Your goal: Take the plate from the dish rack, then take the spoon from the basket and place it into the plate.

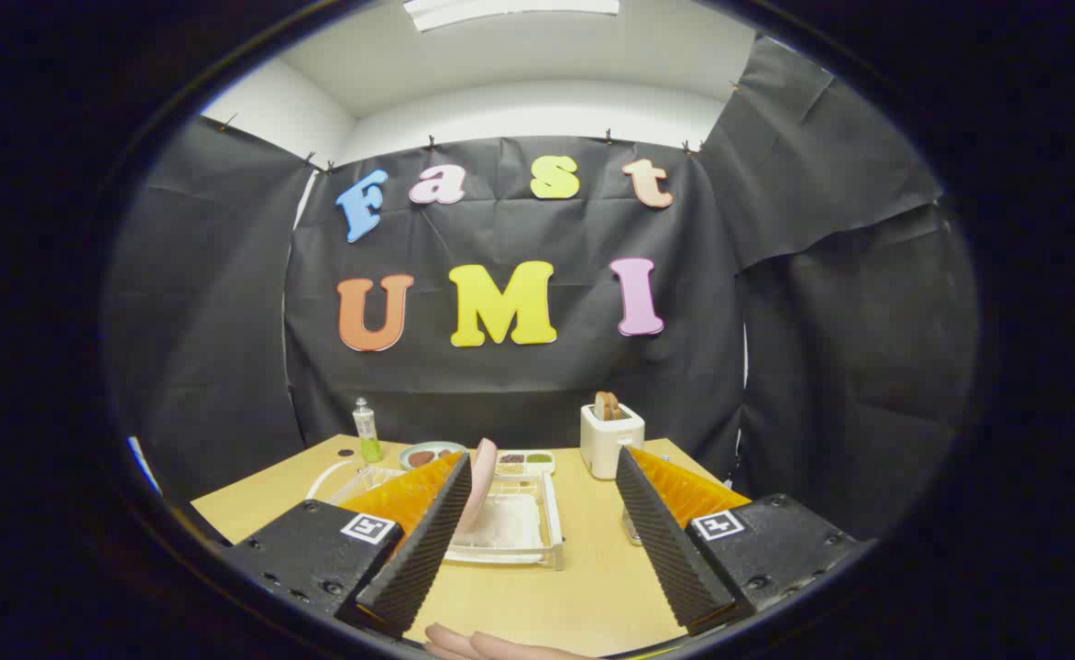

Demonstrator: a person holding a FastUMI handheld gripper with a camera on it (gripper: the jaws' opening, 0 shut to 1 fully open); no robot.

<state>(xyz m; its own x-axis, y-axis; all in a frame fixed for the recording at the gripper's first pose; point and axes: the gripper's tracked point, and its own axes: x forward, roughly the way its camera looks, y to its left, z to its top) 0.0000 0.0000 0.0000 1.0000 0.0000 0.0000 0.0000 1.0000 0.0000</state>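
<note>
A pink plate (483,484) stands on edge in a clear dish rack (537,536) on the wooden table, right beside my left finger's tip and a little inside the gap. My gripper (543,456) is open, its fingers spread wide and nothing between them. It hangs above the table's near half, with the rack just ahead and below. A small clear container (630,528) peeks out behind the right finger, mostly hidden; I cannot tell what it holds.
A white toaster (610,441) with bread in it stands beyond the right finger. At the table's back are a green bottle (367,431), a small dish of brown food (431,454) and a condiment tray (526,460). A person's fingers (491,647) show under the gripper.
</note>
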